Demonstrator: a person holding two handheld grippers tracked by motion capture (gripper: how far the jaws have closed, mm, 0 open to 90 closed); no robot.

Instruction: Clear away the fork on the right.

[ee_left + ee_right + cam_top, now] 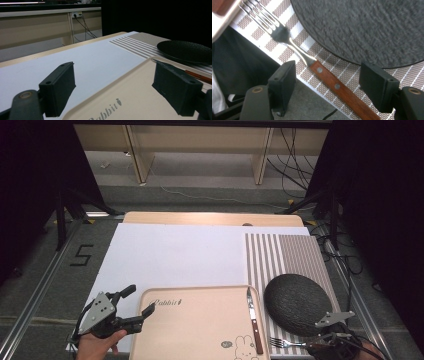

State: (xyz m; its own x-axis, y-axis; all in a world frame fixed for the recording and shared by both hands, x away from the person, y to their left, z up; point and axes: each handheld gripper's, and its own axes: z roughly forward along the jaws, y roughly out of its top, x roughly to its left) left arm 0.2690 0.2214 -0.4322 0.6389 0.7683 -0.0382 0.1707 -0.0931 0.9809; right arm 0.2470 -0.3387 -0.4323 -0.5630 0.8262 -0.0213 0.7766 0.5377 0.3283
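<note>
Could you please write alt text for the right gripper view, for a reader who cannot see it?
The right claw hangs open over a fork with a wooden handle, which lies on a striped placemat between its two black jaws. A dark round plate sits just beyond the fork, and the corner of a beige tray shows at the upper left.

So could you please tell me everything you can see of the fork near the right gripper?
The fork has a shiny metal head with four tines and a narrow neck, joined to a reddish-brown wooden handle with two metal rivets. It lies flat on the striped placemat, close beside the dark round plate without visibly touching it, tines toward the beige tray. The right gripper is open, its jaws on either side of the handle and clear of it.
</note>
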